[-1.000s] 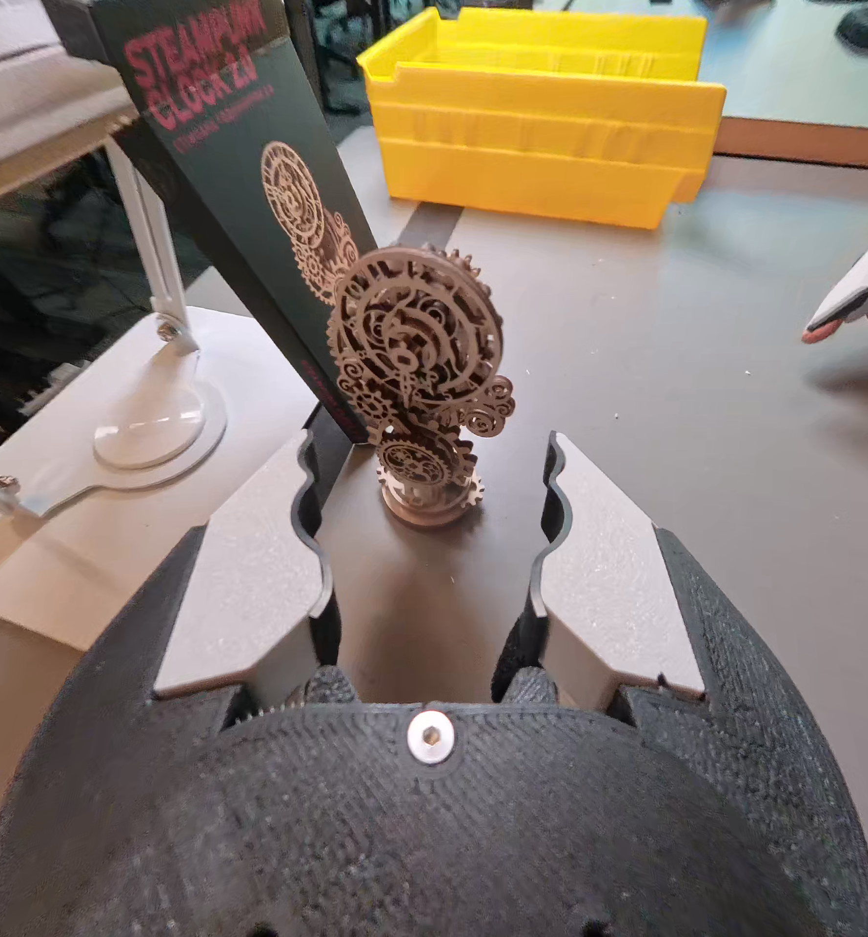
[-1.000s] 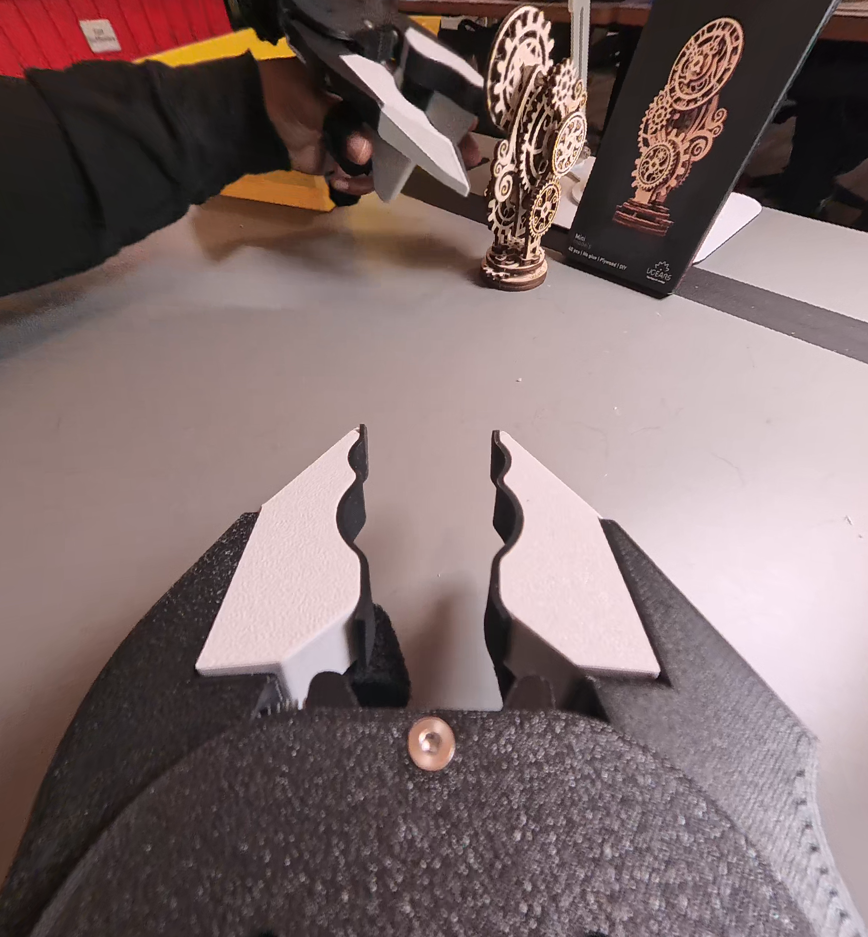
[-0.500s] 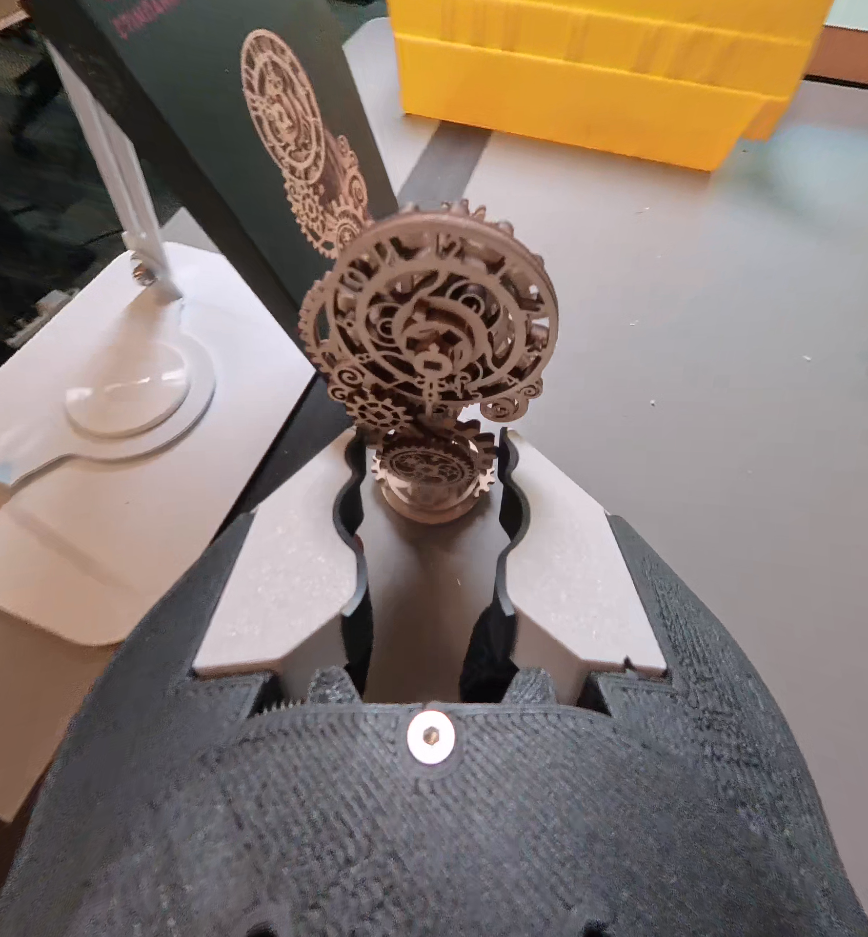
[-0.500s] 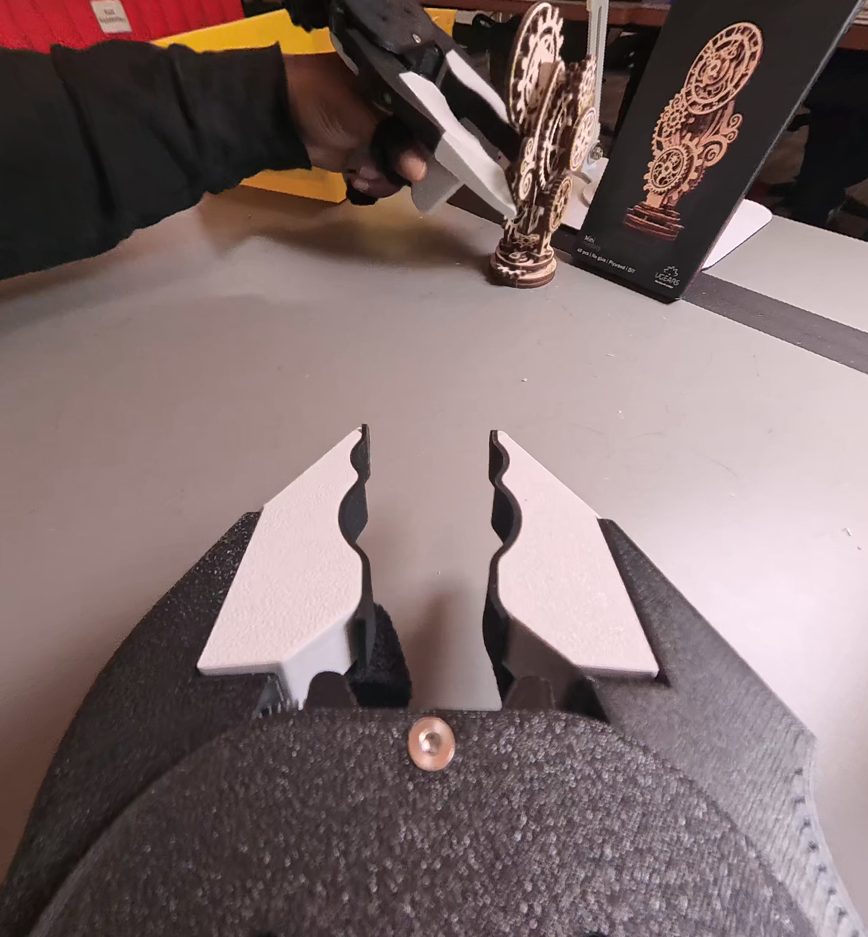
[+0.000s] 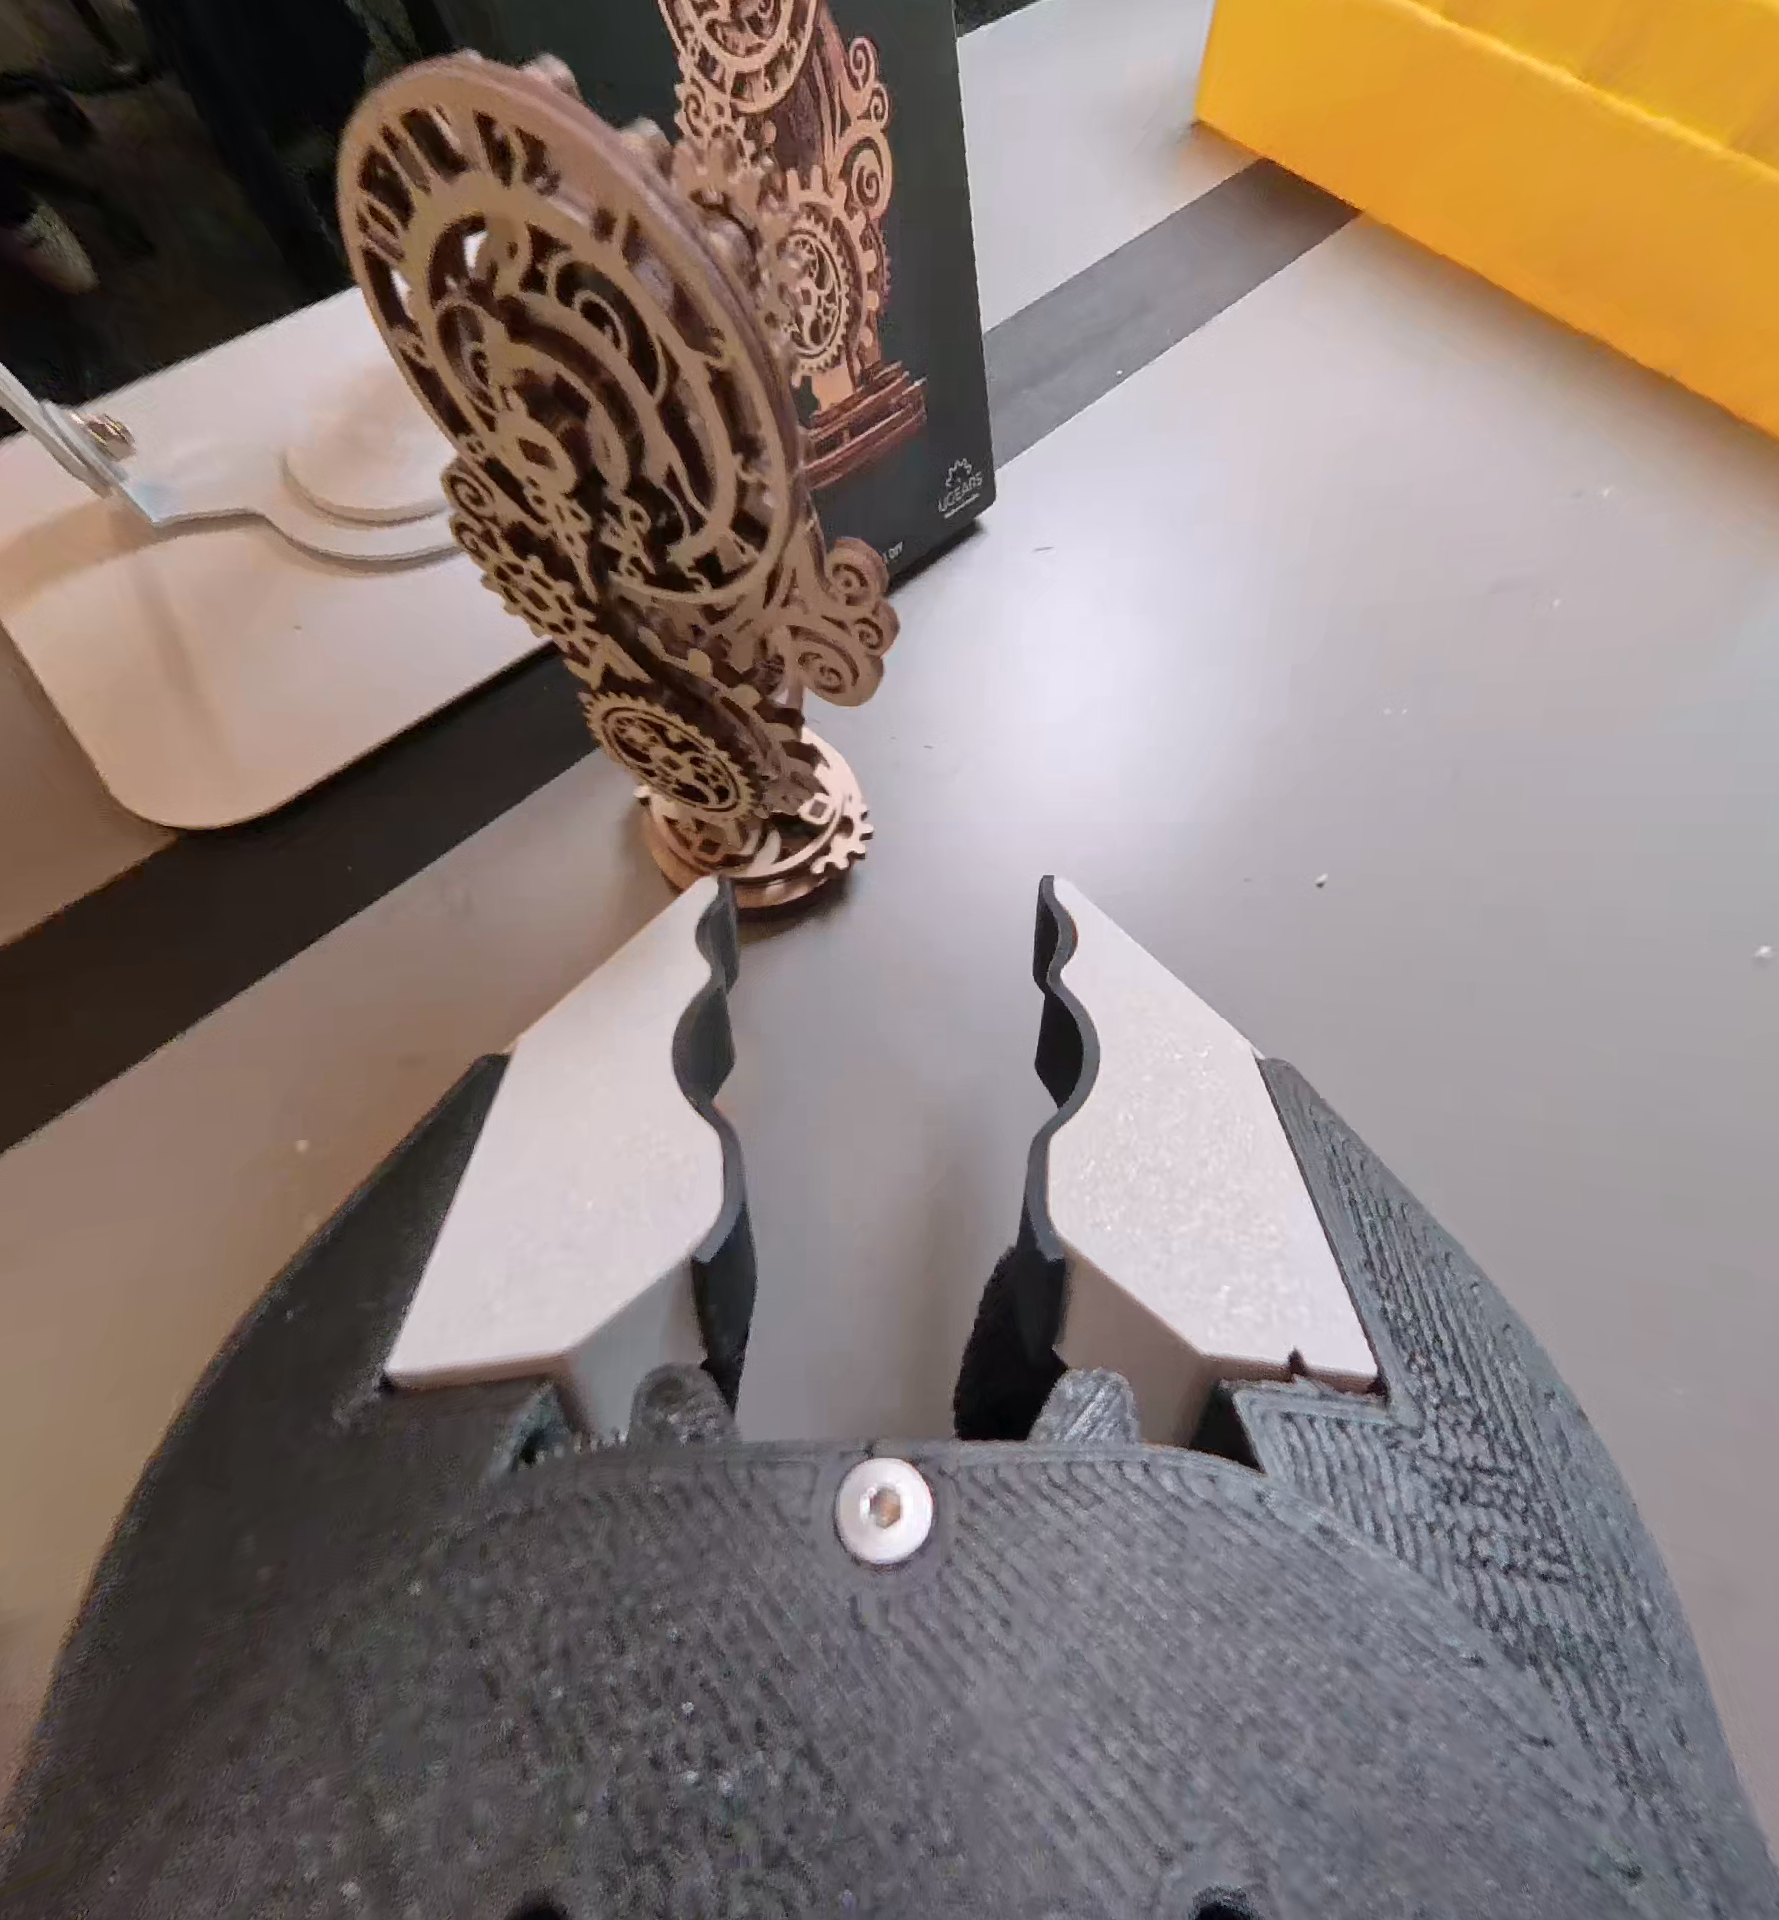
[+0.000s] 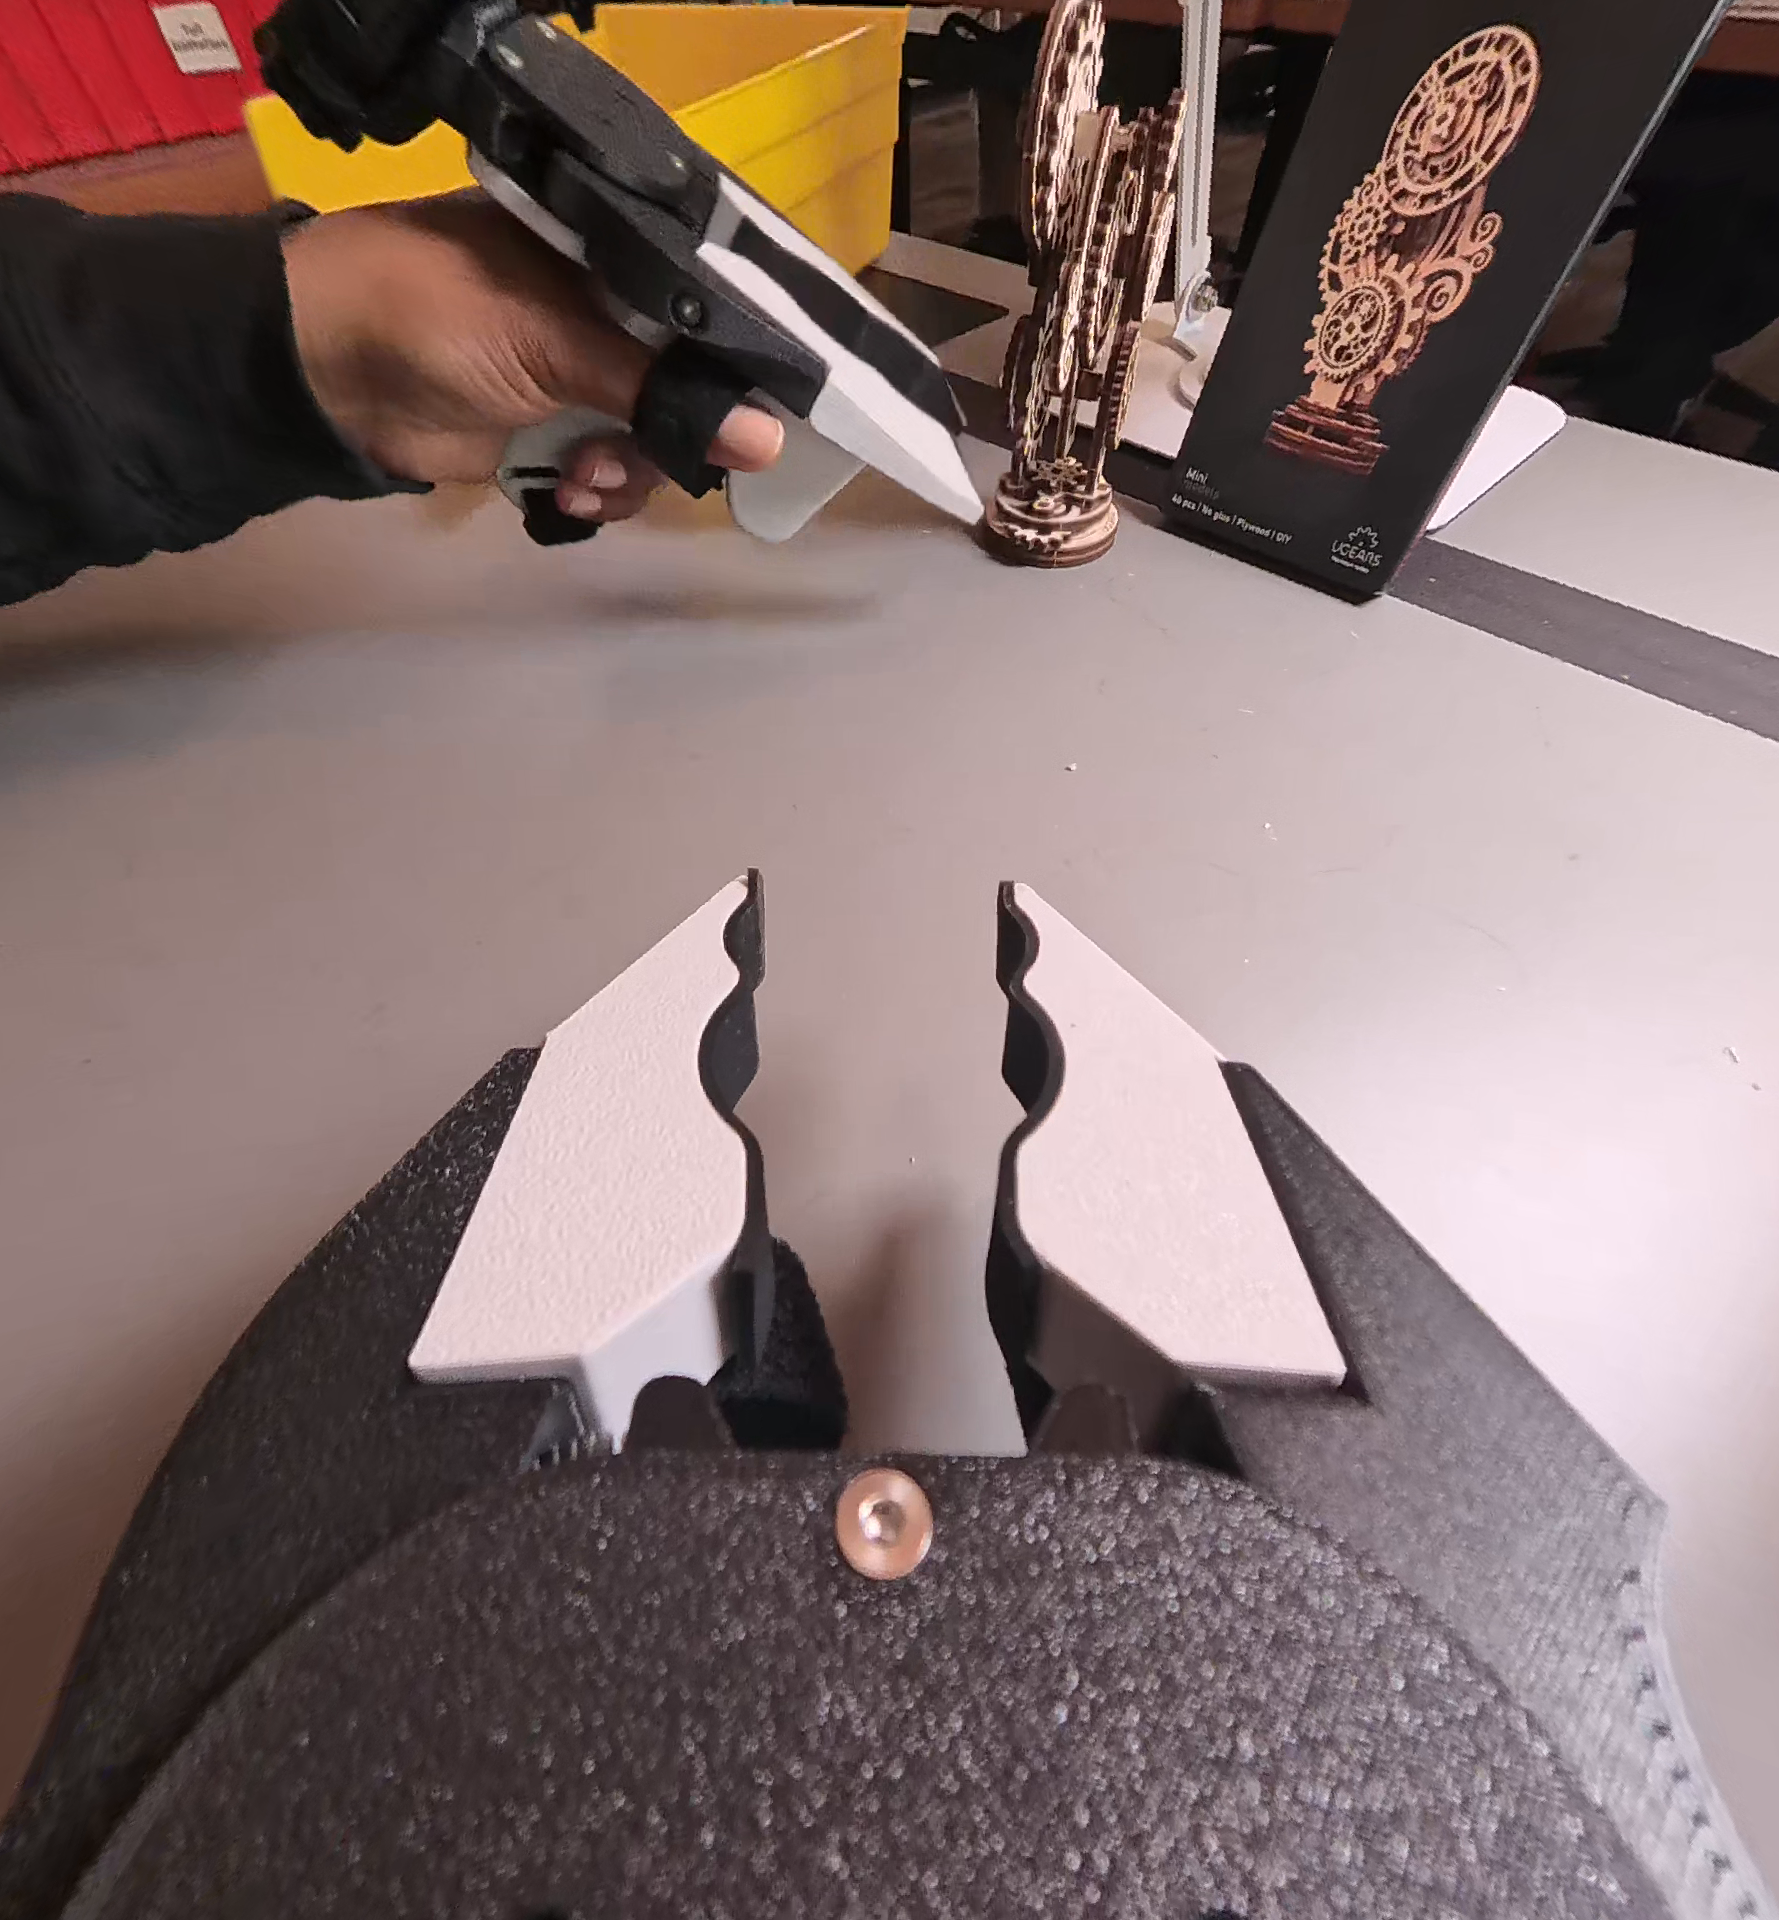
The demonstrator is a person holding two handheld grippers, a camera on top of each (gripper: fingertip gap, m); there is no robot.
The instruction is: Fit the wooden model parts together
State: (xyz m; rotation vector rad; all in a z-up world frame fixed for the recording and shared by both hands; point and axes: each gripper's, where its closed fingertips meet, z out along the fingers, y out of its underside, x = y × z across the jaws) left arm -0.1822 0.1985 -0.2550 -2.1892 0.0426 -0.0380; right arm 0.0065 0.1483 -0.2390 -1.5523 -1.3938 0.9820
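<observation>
Standing upright on its round base, the wooden clock model [image 5: 656, 499] is on the grey table [image 5: 1384, 727], just in front of the dark box [image 5: 864, 260] that carries a picture of the same model. Its gear face is turned to the side in the left wrist view. The left gripper [image 5: 880, 899] is low over the table with its fingers apart and nothing between them; only bare table shows in the gap. The tip of its left finger [image 5: 693, 914] is just beside the base of the model, but I cannot tell if it touches. In the right wrist view a hand [image 6: 469, 353] in a black sleeve holds this gripper, tilted down toward the base. The right gripper [image 6: 880, 899] is well apart from the model, over bare table, its fingers also apart and holding nothing. A yellow bin [image 5: 1550, 208] stands farther back, and a white stand base [image 5: 189, 644] lies left of the model.
</observation>
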